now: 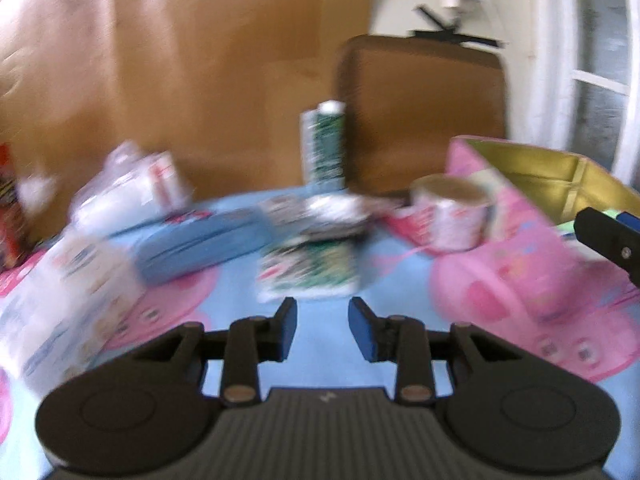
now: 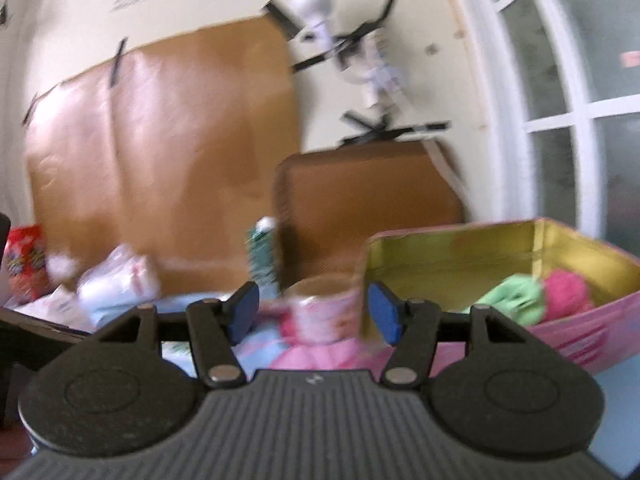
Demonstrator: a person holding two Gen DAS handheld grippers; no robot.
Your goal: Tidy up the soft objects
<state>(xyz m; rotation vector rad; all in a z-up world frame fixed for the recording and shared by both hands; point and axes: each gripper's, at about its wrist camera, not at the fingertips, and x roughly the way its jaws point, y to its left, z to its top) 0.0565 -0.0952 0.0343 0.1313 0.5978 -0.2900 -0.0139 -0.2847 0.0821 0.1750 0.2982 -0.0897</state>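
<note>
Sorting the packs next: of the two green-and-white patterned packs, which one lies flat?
The green-and-white pack just ahead of the left gripper's fingers lies flat on the mat; the other pack stands upright by the brown board.

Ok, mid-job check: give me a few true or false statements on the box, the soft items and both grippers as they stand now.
1. The pink box already holds a green soft item and a pink soft item. True.
2. The right gripper is clamped on the patterned roll. False: its jaws stand apart and empty, the roll lies beyond them.
3. The left gripper holds nothing. True.
4. The blue pouch is inside the box. False: it lies on the blue mat.
</note>
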